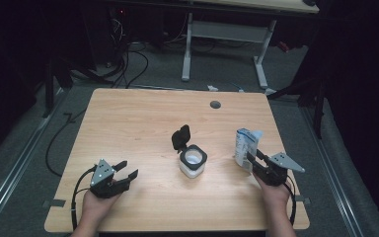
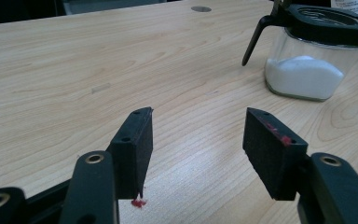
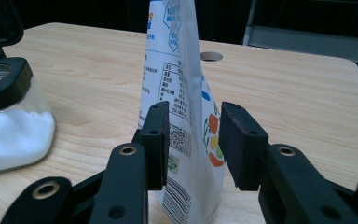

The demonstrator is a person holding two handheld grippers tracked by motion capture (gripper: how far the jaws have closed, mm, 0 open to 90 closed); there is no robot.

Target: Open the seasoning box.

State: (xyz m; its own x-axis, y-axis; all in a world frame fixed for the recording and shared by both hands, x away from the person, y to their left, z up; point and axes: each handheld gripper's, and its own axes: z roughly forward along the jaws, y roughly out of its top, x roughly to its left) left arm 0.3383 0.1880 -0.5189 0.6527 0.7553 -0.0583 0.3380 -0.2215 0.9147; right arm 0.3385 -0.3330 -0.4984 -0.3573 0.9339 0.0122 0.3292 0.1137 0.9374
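Nearest me, my left gripper [image 1: 126, 170] idles with jaws wide and empty. My right gripper [image 3: 193, 140] brackets the standing pouch [image 3: 182, 93] at the tabletop's [image 1: 128, 123] right; I judge the pads slack around it. Light, soft, crushable, it looks tippy: grip low. Beyond sits the open sugar jar [image 1: 193, 162].

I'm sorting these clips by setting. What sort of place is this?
Probably a lab or workshop rather than a kitchen: a bare wooden table with a cable grommet, loose cables across a grey floor, and a white-legged workbench behind in a dark room.
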